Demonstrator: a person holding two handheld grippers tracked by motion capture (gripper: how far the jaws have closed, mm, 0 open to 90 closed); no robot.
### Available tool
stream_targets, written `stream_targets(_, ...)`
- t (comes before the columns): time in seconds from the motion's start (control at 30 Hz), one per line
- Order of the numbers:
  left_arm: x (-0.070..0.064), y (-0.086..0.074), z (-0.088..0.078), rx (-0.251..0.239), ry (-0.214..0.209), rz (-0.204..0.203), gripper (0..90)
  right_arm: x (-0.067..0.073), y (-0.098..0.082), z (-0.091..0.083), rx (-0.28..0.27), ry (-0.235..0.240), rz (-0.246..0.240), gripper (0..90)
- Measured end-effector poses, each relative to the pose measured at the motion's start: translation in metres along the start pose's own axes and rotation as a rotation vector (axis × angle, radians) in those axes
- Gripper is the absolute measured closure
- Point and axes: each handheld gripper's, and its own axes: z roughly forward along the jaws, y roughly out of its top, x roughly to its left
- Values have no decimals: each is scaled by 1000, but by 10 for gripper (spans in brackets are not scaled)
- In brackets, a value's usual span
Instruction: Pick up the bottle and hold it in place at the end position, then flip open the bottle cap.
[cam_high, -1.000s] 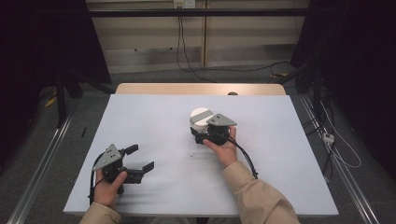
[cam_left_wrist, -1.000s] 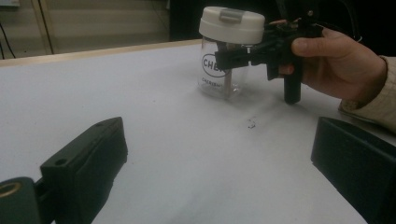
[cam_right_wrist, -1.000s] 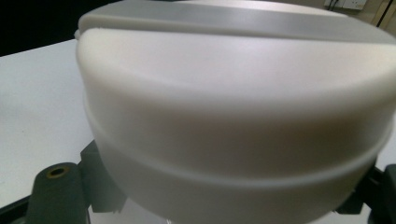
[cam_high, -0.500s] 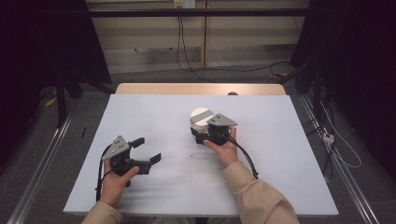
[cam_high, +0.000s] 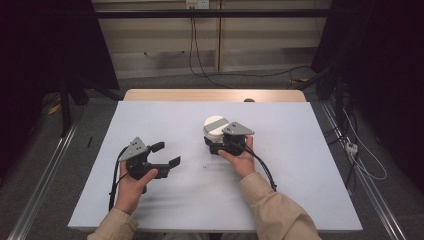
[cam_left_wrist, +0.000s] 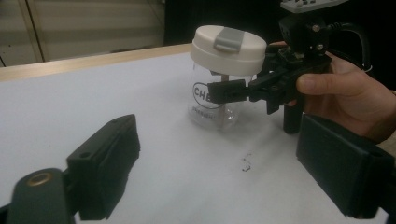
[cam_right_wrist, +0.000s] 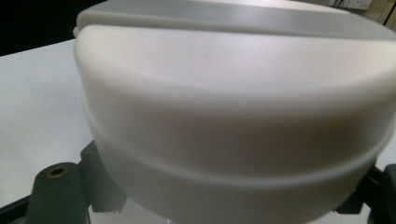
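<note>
A clear glass jar (cam_left_wrist: 215, 106) with a cream lid (cam_high: 215, 123) stands upright on the white table (cam_high: 300, 165), right of the middle. My right gripper (cam_high: 214, 141) is shut on the jar just under the lid, coming from the near-right side. In the right gripper view the lid (cam_right_wrist: 233, 107) looms large between the jaws. My left gripper (cam_high: 166, 154) hovers to the jar's left, pointing toward it across a gap. Its jaws have just been closing a little and stand open with nothing between them. In the left gripper view, the jar and the right gripper (cam_left_wrist: 219, 89) lie ahead.
A few dark specks (cam_left_wrist: 244, 163) lie on the table between the left gripper and the jar. A wooden strip (cam_high: 165, 95) edges the table's far side, with a small dark object (cam_high: 248, 100) on it. Metal rails and cables run along the floor on both sides.
My left gripper has moved right and slightly up, toward the jar. The right gripper and the jar have stayed still.
</note>
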Motion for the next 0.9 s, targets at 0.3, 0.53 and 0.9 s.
stream_targets(0.3,-2,10,11,30,-20,1,219,0,0,0,2,1,-1,184)
stream_targets(0.53,-4,15,22,38,-47,-5,250,0,0,0,1,3,0,184)
stream_targets(0.9,-4,27,36,39,-81,-18,339,0,0,0,2,5,1,184)
